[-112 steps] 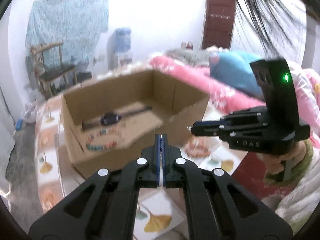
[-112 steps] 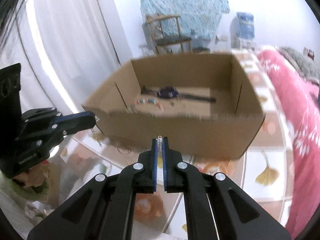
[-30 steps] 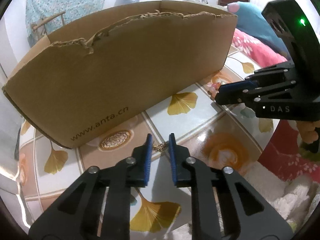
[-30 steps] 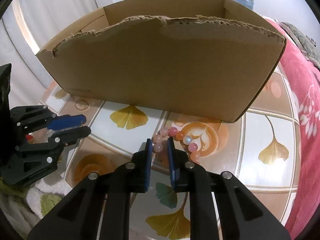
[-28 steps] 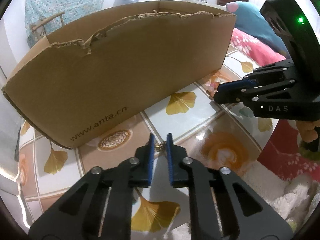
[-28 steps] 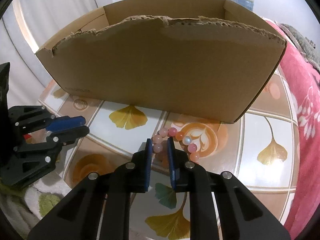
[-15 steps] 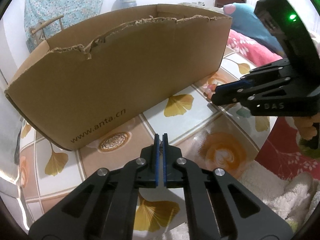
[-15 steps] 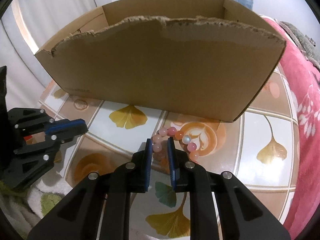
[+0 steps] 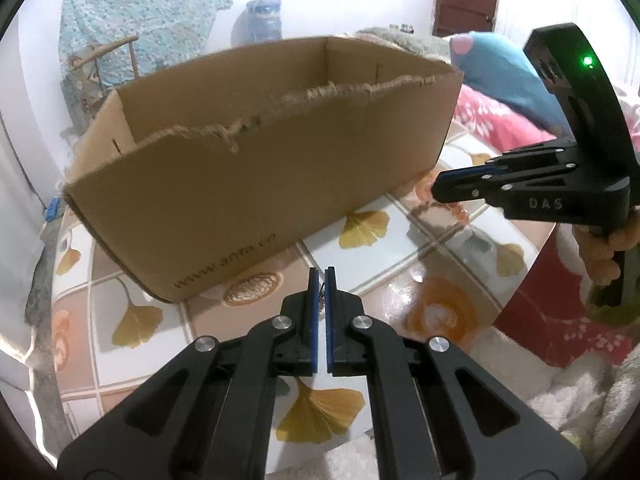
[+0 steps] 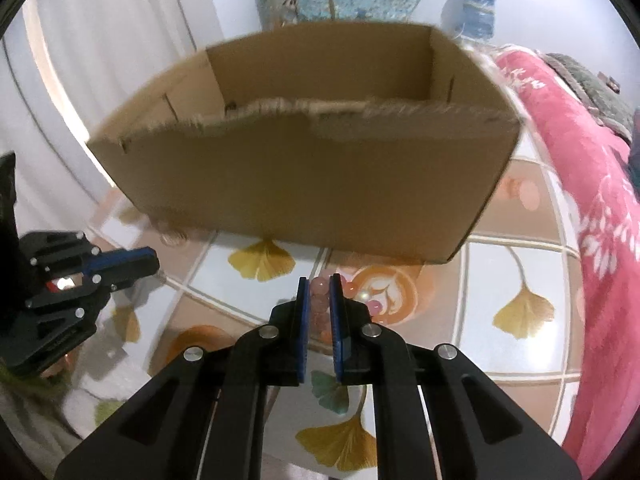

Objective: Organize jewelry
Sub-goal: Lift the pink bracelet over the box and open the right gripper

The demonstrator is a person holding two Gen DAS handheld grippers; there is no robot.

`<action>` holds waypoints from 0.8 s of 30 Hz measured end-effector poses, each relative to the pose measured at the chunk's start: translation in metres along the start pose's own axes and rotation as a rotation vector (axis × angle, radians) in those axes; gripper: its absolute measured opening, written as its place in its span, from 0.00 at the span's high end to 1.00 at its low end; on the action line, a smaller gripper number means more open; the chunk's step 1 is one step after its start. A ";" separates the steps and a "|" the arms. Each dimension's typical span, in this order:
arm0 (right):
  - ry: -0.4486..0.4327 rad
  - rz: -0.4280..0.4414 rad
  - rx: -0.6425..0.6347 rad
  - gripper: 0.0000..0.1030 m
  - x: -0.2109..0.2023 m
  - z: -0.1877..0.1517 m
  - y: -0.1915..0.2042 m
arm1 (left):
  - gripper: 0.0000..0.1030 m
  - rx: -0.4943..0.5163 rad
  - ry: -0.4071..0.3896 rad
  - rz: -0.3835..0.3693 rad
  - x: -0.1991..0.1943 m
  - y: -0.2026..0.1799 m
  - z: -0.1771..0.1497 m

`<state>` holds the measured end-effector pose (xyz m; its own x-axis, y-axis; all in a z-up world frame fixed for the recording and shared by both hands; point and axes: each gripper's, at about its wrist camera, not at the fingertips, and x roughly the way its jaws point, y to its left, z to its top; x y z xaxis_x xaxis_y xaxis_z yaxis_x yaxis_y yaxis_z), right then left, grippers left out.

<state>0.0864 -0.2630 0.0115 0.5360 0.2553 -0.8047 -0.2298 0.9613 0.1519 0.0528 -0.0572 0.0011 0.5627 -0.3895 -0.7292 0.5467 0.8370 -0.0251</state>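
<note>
- The left wrist view takes in the right gripper (image 9: 438,188) from the side, out to the right and ahead: black, a green light on its upright part, pale lettering on its body, and the person's fingers wrapped round the handle at the frame edge.
- The right wrist view gives the reverse: the left gripper (image 10: 154,262) low on the left, blue pads facing in.
- Only the right wrist view shows the bead bracelet (image 10: 320,300). Round pink and peach beads sit between that tool's blue pads, with a few more trailing out just right of the tips over a leaf-patterned tile.
- The right gripper's fingers are closed in on the beads, a bead's width apart.
- Only the left wrist view shows what the left gripper (image 9: 320,276) has: a tiny dark bit of chain (image 9: 321,298) pinched in the narrow slit between its pads, too small to make out further. Its fingers are nearly together.
- The cardboard box (image 9: 256,184) stands straight ahead of both tools on the tiled tabletop (image 9: 436,312), its near wall torn and ragged along the top.
- Printed lettering runs along the box's lower front in the left view; in the right view that face is blurred.
- Beyond the right tool lies pink floral bedding (image 10: 580,184).
</note>
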 end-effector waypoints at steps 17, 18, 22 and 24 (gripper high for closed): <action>-0.320 0.087 -0.026 0.91 -0.108 0.046 -0.003 | 0.98 0.088 -0.309 -0.046 -0.086 -0.012 0.077; -0.345 0.094 -0.040 0.90 -0.115 0.055 -0.004 | 0.98 0.094 -0.328 -0.050 -0.088 -0.011 0.085; -0.401 0.120 -0.094 0.91 -0.124 0.089 -0.005 | 0.98 0.095 -0.348 -0.061 -0.076 -0.001 0.117; -0.399 0.123 -0.108 0.90 -0.116 0.105 -0.008 | 0.98 0.070 -0.308 -0.088 -0.059 0.004 0.129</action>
<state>0.1113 -0.2899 0.1641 0.7662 0.4081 -0.4964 -0.3841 0.9101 0.1552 0.1017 -0.0808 0.1321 0.6668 -0.5661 -0.4847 0.6370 0.7705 -0.0236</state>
